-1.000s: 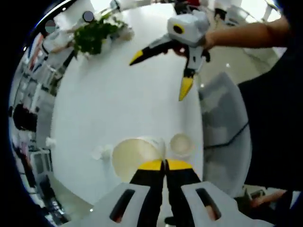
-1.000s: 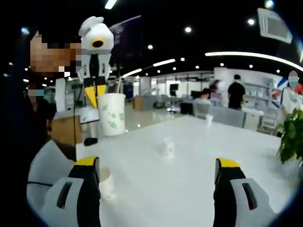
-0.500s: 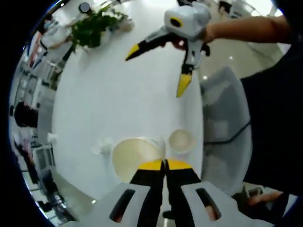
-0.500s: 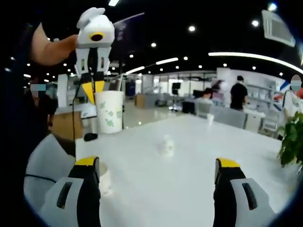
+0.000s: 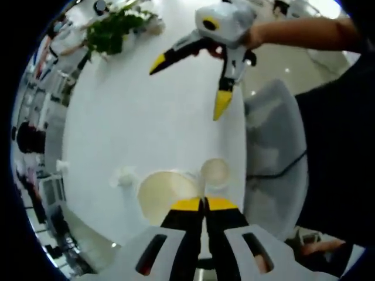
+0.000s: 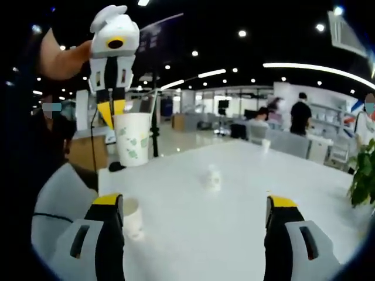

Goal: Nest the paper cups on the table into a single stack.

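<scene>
In the left gripper view, the left tool [image 5: 204, 202] has its yellow-tipped jaws pinched together on the rim of a tall white paper cup with green print [image 5: 166, 193], held up above the white desk [image 5: 146, 117]. Just right of it, a second, smaller white paper cup [image 5: 215, 172] stands on the desk near the edge, beside a grey chair [image 5: 269, 152]. In the right gripper view, the right tool [image 6: 196, 208] hangs over the desk with jaws spread wide, holding nothing. A small crumpled white object [image 6: 214, 175] sits mid-desk; a green plant [image 6: 363, 175] stands far right, with an office behind.
</scene>
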